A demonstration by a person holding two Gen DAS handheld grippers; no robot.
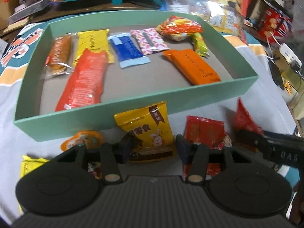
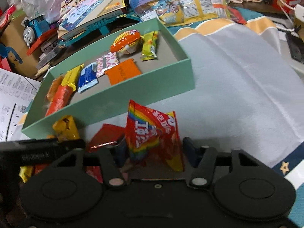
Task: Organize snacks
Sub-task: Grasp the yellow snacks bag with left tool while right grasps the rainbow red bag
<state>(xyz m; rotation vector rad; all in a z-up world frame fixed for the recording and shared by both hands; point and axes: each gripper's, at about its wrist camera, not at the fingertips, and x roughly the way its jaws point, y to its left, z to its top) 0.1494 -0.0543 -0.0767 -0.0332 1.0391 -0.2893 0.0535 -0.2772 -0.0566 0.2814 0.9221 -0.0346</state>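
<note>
A shallow mint-green cardboard box (image 1: 106, 122) is seen on a pale grey cloth (image 2: 237, 87), with wrapped snacks laid flat inside it, among them a long red-orange packet (image 1: 83, 81), a dark blue sachet (image 1: 128, 50) and an orange rectangular bar (image 1: 191, 66). The left gripper (image 1: 154, 148) is held wide open just in front of the box's near wall, and a yellow snack pouch with a rabbit print (image 1: 147, 131) is framed between its fingers without being visibly clamped. The right gripper (image 2: 153, 152) is spread wide, with a red rainbow-striped candy bag (image 2: 153, 134) standing upright between its fingers; whether the bag is gripped cannot be told. More red and yellow packets are scattered beside the box.
</note>
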